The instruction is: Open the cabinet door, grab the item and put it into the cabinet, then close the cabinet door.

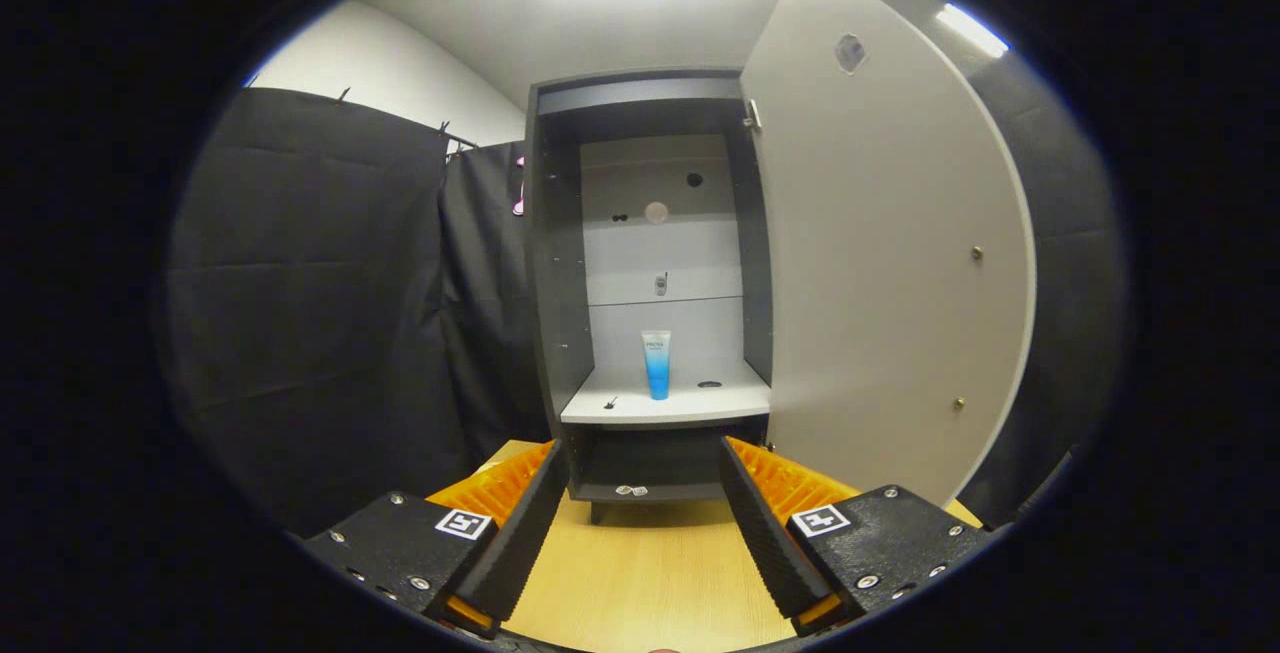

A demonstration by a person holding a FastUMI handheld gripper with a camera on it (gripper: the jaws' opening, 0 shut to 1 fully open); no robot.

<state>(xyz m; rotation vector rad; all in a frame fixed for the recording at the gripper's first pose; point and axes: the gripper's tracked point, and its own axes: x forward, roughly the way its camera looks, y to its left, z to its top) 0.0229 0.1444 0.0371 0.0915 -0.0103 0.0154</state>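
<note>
Tool spread wide and empty before the open cabinet, tube standing on its shelf.

We see the cabinet (650, 273) ahead of us on the wooden counter (650, 573), its pale door (880, 263) swung fully open to the right. Black cloth hangs to the left of the cabinet and behind the door. Our tool (645, 493) is level and aimed straight at the cabinet's base, its fingers (520, 533) wide apart with nothing between them, clear of the cabinet. The blue and white tube (656, 364) stands upright on the light shelf (665, 403), beyond the fingers and about midway across. Small dark marks lie on the shelf beside the tube; we cannot make out what they are. The compartment under the shelf is dark, and the fingers cover its lower corners.
</note>
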